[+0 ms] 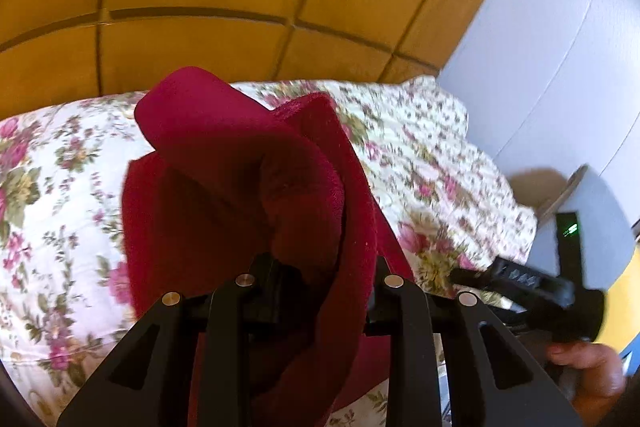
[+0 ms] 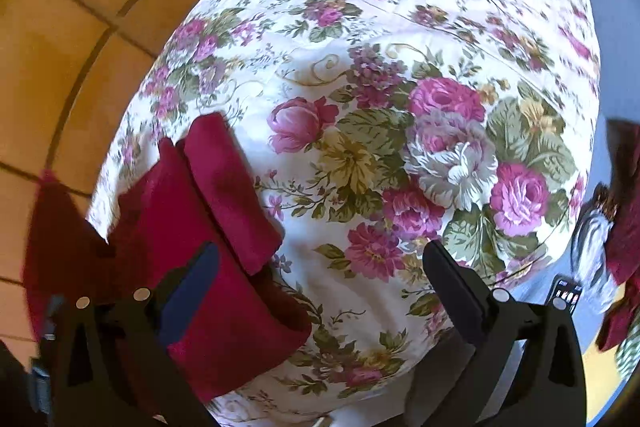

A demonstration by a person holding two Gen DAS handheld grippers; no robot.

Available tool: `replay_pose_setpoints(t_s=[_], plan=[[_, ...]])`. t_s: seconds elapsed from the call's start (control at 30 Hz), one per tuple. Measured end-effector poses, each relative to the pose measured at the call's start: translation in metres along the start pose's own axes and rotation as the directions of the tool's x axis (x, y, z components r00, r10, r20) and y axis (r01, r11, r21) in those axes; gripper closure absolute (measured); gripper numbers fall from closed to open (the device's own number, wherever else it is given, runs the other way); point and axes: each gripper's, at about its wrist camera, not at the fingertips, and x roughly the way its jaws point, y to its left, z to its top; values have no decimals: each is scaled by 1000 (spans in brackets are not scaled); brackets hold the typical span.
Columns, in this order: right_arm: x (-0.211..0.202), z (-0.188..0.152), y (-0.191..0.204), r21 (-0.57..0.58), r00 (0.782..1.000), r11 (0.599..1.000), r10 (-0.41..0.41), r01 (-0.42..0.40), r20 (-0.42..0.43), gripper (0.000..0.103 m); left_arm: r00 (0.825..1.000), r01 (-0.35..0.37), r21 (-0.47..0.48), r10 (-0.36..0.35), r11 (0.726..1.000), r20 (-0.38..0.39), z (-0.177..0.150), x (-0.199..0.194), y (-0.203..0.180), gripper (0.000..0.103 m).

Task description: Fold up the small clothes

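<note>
Left gripper [image 1: 320, 283]: jaws clamped on soft crimson fleece garment [image 1: 240, 187], lifted off floral quilted bed [image 1: 60, 187].
Right gripper [image 2: 320, 267]: jaws wide, empty.
Tip: catch the hanging edge before lowering.

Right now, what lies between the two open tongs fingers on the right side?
In the right wrist view, only the flowered bedcover shows between the right tongs; the red cloth lies by the left finger.

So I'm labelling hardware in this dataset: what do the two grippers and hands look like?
Both grippers, left and right, are matte black plastic with angular linkage arms and round silver pins. The right one's jaws are lined with dark blue pads. A bare hand holds a black handle.
</note>
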Motion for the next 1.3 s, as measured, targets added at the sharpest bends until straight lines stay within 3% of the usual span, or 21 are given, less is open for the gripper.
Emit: replay_pose_setpoints(t_s=[0.27,0.3,0.33,0.47,0.57,0.67,0.73,0.83,0.9,1.0,1.13,1.23,1.3], plan=[[-3,7,-16,84,999,995,48,-48,5,2,996,-52,158,63,986,-66,-23,52,-47,76],[-3,7,-17,86,999,995,48,-48,6,2,995,-50,164,64,985,-78,-26,54,-49,74],[-3,8,-18,88,999,995,50,-50,5,2,993,-45,166,62,985,-96,-30,58,-52,65],[-2,7,-20,96,998,994,59,-59,2,2,985,146,83,-137,986,-105,-45,46,-49,28],[-1,8,-19,95,998,993,69,-69,2,2,968,242,83,-234,967,-90,-55,22,-49,26],[-2,7,-17,87,995,992,96,-95,3,2,968,250,92,-250,964,-7,-64,-8,-38,26],[-4,5,-12,82,991,987,136,-135,3,2,974,211,82,-217,974,64,-67,-25,-21,26],[-6,-1,1,50,971,971,236,-235,-25,2,986,57,19,-59,998,156,-71,-42,14,26],[-7,-7,17,-9,946,947,321,-322,-39,2,985,-16,-57,25,998,172,-72,-46,40,26],[-1,-14,39,-94,927,922,371,-375,-59,4,983,-96,-158,118,983,138,-77,-42,76,26],[18,-21,61,-165,937,922,337,-349,-95,26,981,-148,-186,168,971,101,-86,-35,99,26],[37,-23,70,-175,941,926,317,-334,-115,32,986,-132,-151,145,980,77,-91,-25,99,26],[48,-26,75,-193,940,922,317,-337,-129,66,984,-142,-119,153,983,90,-92,-24,95,26]])
